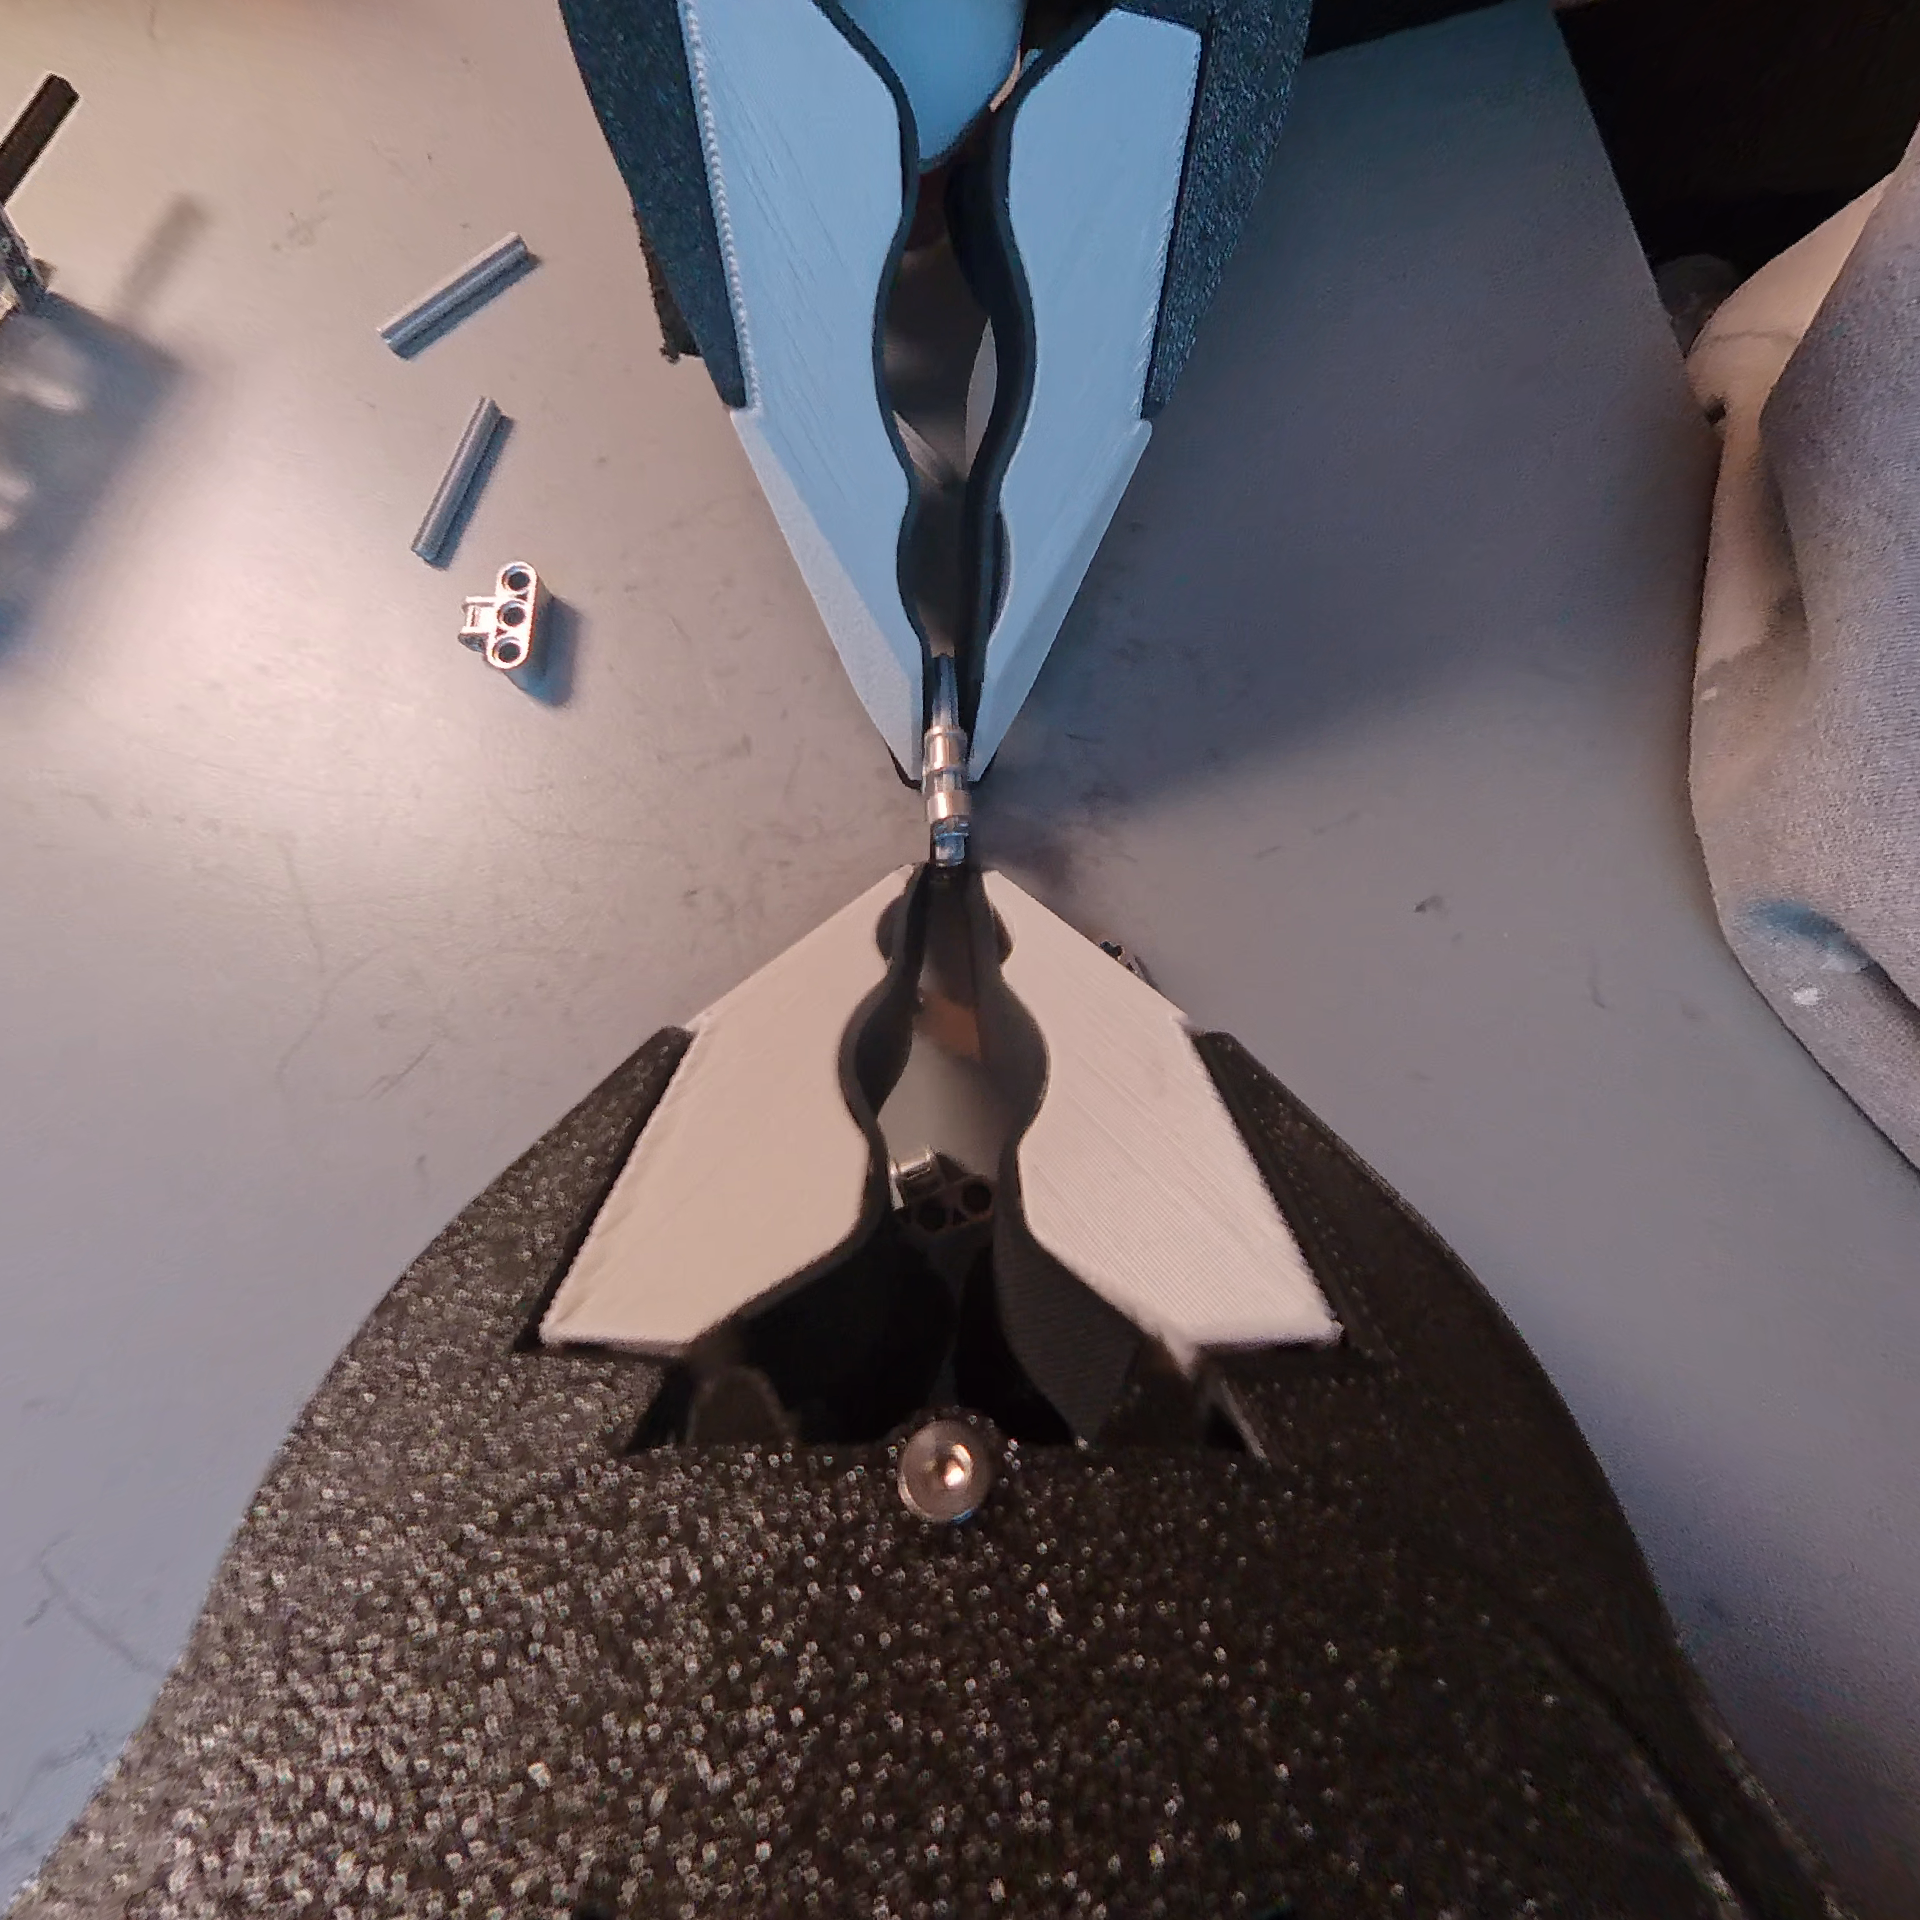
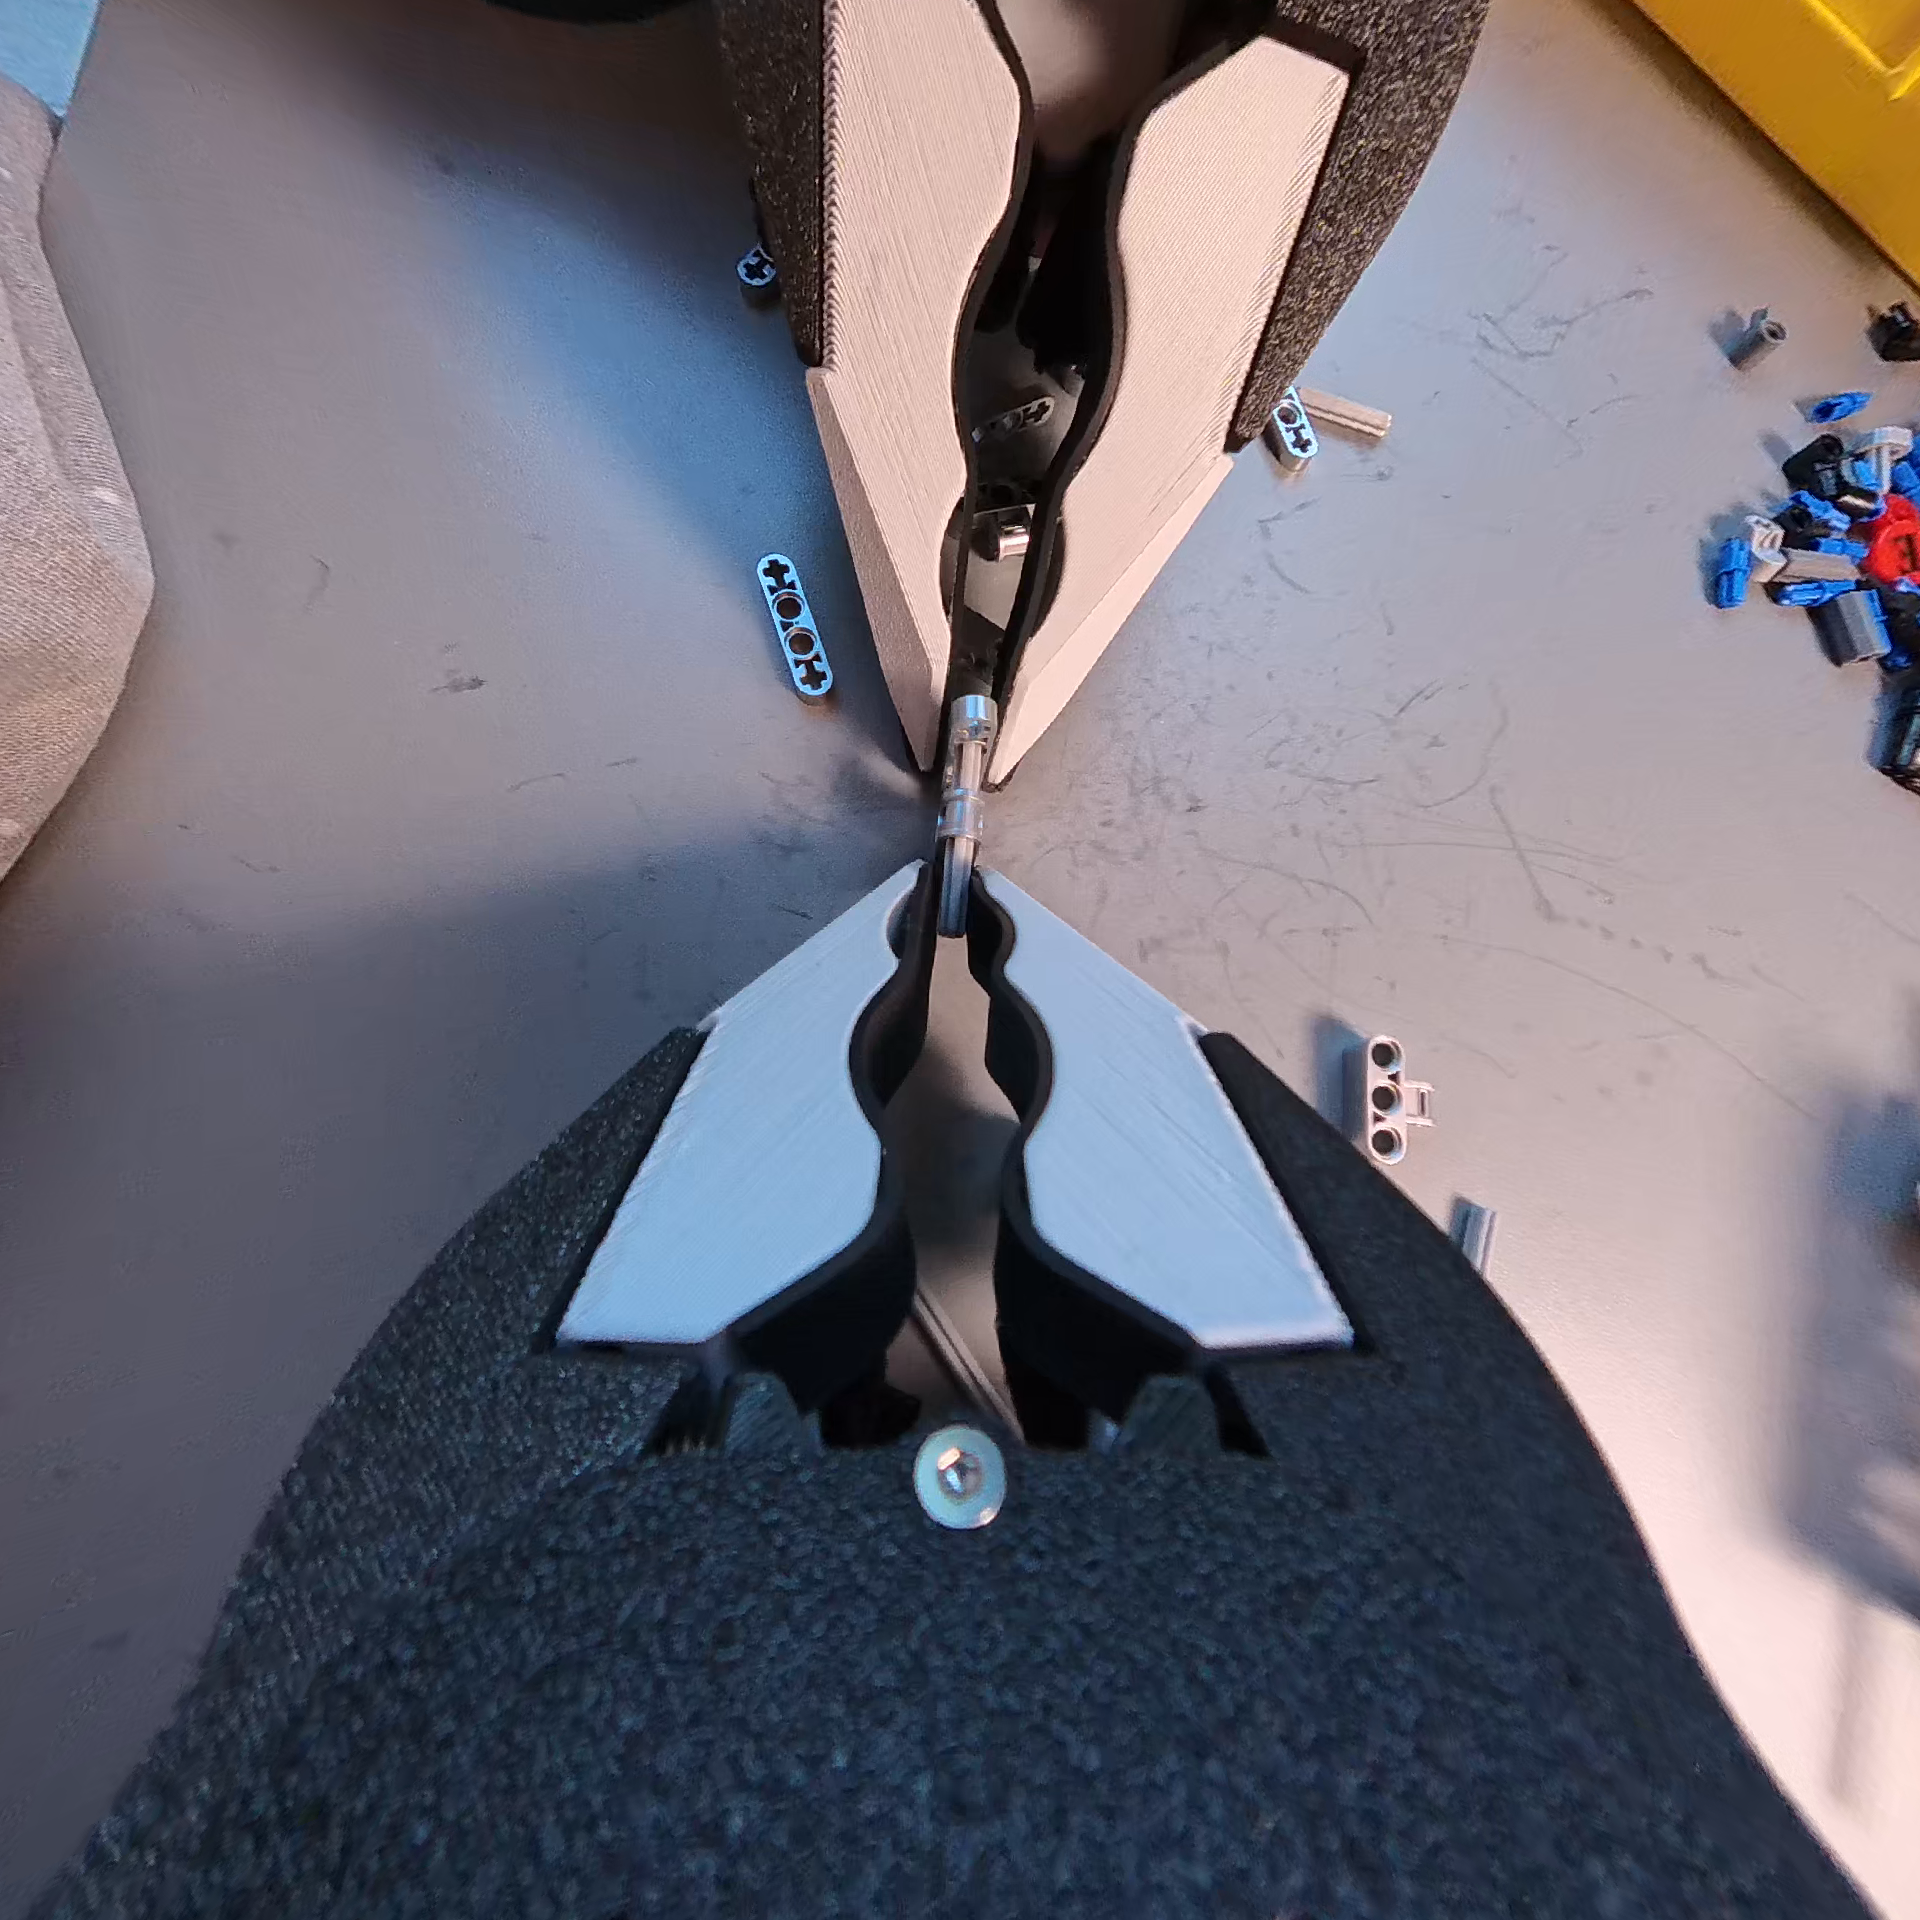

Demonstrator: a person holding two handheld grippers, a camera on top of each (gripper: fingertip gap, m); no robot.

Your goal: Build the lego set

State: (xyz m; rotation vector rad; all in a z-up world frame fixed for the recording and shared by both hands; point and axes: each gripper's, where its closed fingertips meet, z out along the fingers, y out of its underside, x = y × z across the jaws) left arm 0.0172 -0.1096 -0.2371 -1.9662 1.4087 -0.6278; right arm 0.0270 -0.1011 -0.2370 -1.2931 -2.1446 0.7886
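My two grippers meet tip to tip above a grey table (image 1: 312, 987). My left gripper (image 1: 941, 881) is shut on a black connector part (image 1: 935, 1195) that sits between its pads. In the right wrist view this part (image 2: 1006, 447) runs to the left gripper's (image 2: 961, 764) tips and ends in a grey bush (image 2: 972, 719). My right gripper (image 2: 951, 883) is shut on a thin dark axle (image 2: 954, 906) that carries a grey bush (image 2: 958, 810). The axle and bush (image 1: 948, 784) stick out of the right gripper (image 1: 945, 743) and reach the left gripper's tips.
Two grey axles (image 1: 457, 296) (image 1: 462, 483) and a grey three-hole connector (image 1: 506, 615) lie left of the grippers. A grey beam (image 2: 796, 634), a pile of blue, grey and black parts (image 2: 1829, 561) and a yellow bin (image 2: 1818, 104) show in the right wrist view. Grey cloth (image 1: 1818, 623) borders the table. My two grippers' fingertips are within a few centimetres of each other.
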